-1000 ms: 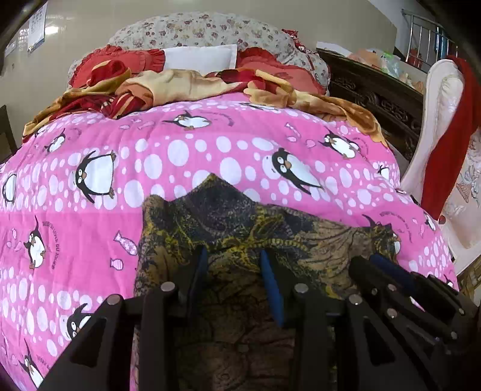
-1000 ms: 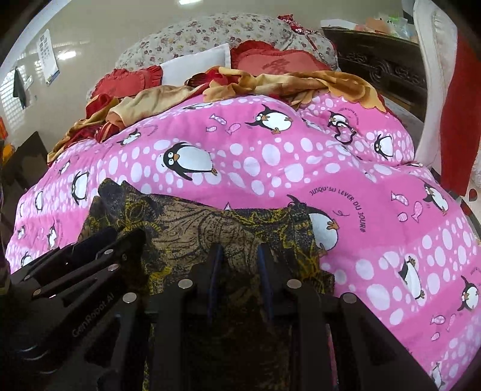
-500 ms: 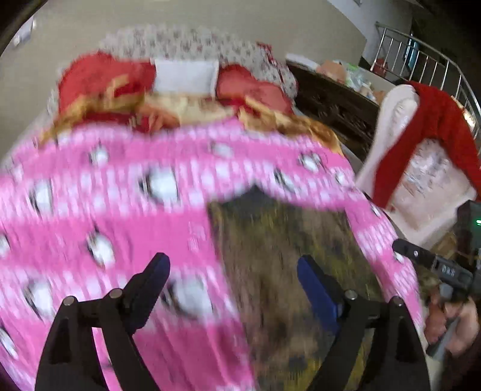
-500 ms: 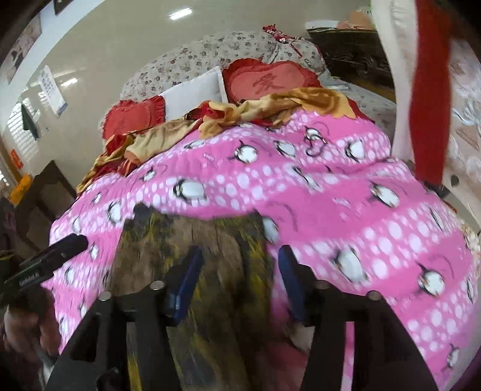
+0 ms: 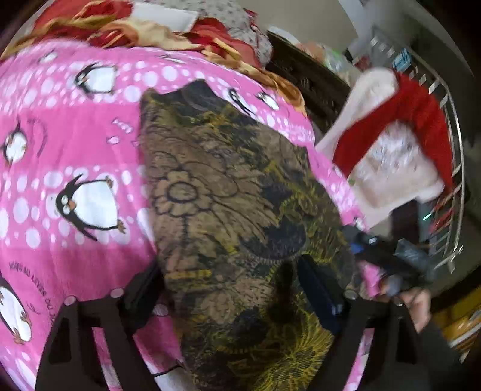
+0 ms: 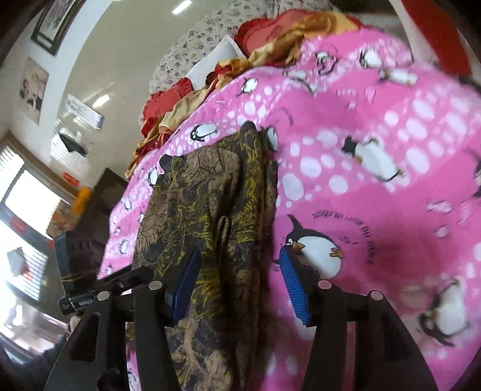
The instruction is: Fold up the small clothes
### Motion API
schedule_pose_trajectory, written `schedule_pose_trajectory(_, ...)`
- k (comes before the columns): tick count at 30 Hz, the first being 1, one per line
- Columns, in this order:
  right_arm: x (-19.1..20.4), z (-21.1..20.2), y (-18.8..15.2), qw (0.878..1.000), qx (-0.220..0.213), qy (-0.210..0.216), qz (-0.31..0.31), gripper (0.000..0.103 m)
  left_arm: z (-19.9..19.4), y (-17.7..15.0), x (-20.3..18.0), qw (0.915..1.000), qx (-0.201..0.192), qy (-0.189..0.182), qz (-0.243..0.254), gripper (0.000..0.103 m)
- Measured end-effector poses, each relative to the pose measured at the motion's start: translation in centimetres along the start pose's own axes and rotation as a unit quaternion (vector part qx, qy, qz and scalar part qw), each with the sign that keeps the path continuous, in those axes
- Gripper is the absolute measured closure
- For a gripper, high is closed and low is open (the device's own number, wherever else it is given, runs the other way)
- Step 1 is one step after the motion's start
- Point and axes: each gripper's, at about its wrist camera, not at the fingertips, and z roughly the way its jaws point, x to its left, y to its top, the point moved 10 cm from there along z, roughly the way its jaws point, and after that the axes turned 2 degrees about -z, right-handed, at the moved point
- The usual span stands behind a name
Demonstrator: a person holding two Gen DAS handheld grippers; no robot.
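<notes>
A small brown garment with yellow and black flower print (image 5: 228, 192) lies folded into a long strip on the pink penguin bedspread (image 5: 60, 144). My left gripper (image 5: 231, 285) is open, its fingers astride the garment's near end, holding nothing. In the right wrist view the same garment (image 6: 210, 198) runs away from me on the bedspread (image 6: 375, 144). My right gripper (image 6: 240, 282) is open over the garment's near right edge, empty. The right gripper's body shows at the left wrist view's right edge (image 5: 387, 258); the left gripper's body shows low left in the right wrist view (image 6: 99, 282).
Red and gold bedding and a white pillow (image 5: 168, 18) pile at the bed's head. A white chair with a red cloth (image 5: 399, 126) stands by the bed's right side, near a metal railing (image 5: 451, 168). A dark cabinet (image 6: 99, 198) and window are left of the bed.
Both grippers opened and let go of the garment, then drew back and tilted. The garment now lies flat as a narrow folded strip.
</notes>
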Motion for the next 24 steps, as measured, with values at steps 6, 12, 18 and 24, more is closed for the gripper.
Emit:
schedule_pose_trajectory(6,-0.4,1.6,1.1,0.998,-0.004,0.057,0.038,0.034,0.4,0.5,0.7,0.9999,-0.001,0.012,-0.008,0.038)
schedule_pose_trajectory(12,2.2,2.0,0.0,0.997,0.030,0.042,-0.056,0.042,0.1,0.6,1.2,0.9997,-0.006,0.024,-0.009,0.051)
schedule_pose_trajectory(18,1.7,2.5,0.9,0.997,-0.001,-0.004,-0.076,0.051,-0.4,0.7,1.5,0.9990,-0.020,0.038,-0.010,0.068)
schedule_pose_trajectory(24,3.8,1.1,1.1,0.993,-0.020,-0.021,-0.111,0.075,-2.6,0.7,0.4,0.9966,-0.054,0.061,0.009,0.081)
